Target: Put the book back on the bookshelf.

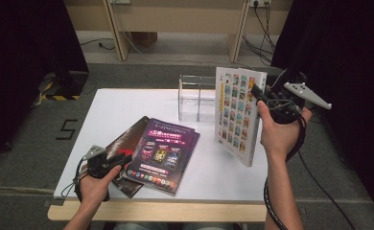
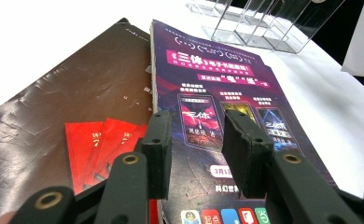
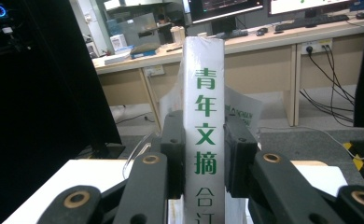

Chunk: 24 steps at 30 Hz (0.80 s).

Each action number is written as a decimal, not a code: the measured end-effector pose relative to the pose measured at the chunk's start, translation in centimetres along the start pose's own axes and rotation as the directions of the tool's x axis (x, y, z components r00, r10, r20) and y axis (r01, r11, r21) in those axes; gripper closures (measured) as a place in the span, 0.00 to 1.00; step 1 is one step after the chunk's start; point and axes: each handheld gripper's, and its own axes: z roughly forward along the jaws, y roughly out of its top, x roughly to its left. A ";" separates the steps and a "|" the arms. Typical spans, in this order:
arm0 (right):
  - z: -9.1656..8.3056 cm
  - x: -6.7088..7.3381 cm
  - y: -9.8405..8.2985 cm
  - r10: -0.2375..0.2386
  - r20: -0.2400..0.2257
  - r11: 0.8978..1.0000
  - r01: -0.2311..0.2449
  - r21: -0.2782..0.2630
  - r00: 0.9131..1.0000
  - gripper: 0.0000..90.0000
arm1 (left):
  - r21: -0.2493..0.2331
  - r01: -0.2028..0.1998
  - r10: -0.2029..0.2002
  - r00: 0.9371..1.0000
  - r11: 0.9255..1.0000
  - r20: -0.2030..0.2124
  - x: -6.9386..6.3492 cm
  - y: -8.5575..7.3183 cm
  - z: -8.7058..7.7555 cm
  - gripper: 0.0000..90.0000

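The right gripper (image 3: 203, 154) clamps a thick white book (image 3: 203, 116), green characters down its spine, upright between its fingers (image 3: 173, 149). The left gripper (image 2: 196, 149), jaws parted and empty, hovers over a purple glossy magazine (image 2: 208, 74).

— How many books on the desk (image 1: 214, 167)?
— Three: a white book (image 1: 237, 112) upright near the right edge, a purple book (image 1: 162, 152) and a brown book (image 1: 127, 143) by the front-left corner.
— Holders?
— One clear rack (image 1: 197, 97) at the back edge.
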 end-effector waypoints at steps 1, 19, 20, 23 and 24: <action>0.1 -0.1 0.0 0.002 -0.001 1.000 -0.002 -0.001 1.000 0.82 | 0.001 0.000 0.000 1.000 1.000 0.000 0.0 0.0 0.0 0.69; 2.8 -1.6 1.4 0.030 0.048 0.999 -0.032 0.023 0.998 0.82 | 0.004 0.000 0.000 1.000 1.000 0.002 0.0 0.0 0.3 0.70; 2.9 -1.6 1.5 0.030 0.050 0.999 -0.031 0.022 0.998 0.82 | 0.005 -0.002 0.002 1.000 1.000 0.002 0.0 0.0 0.3 0.70; 3.4 -1.7 1.8 0.029 0.050 0.999 -0.030 0.020 0.998 0.82 | 0.005 -0.005 0.005 1.000 1.000 -0.002 0.1 0.0 0.3 0.70; 3.6 -1.7 1.9 0.027 0.051 0.999 -0.028 0.023 0.998 0.82 | 0.006 -0.004 0.004 1.000 1.000 -0.002 0.1 0.0 0.3 0.70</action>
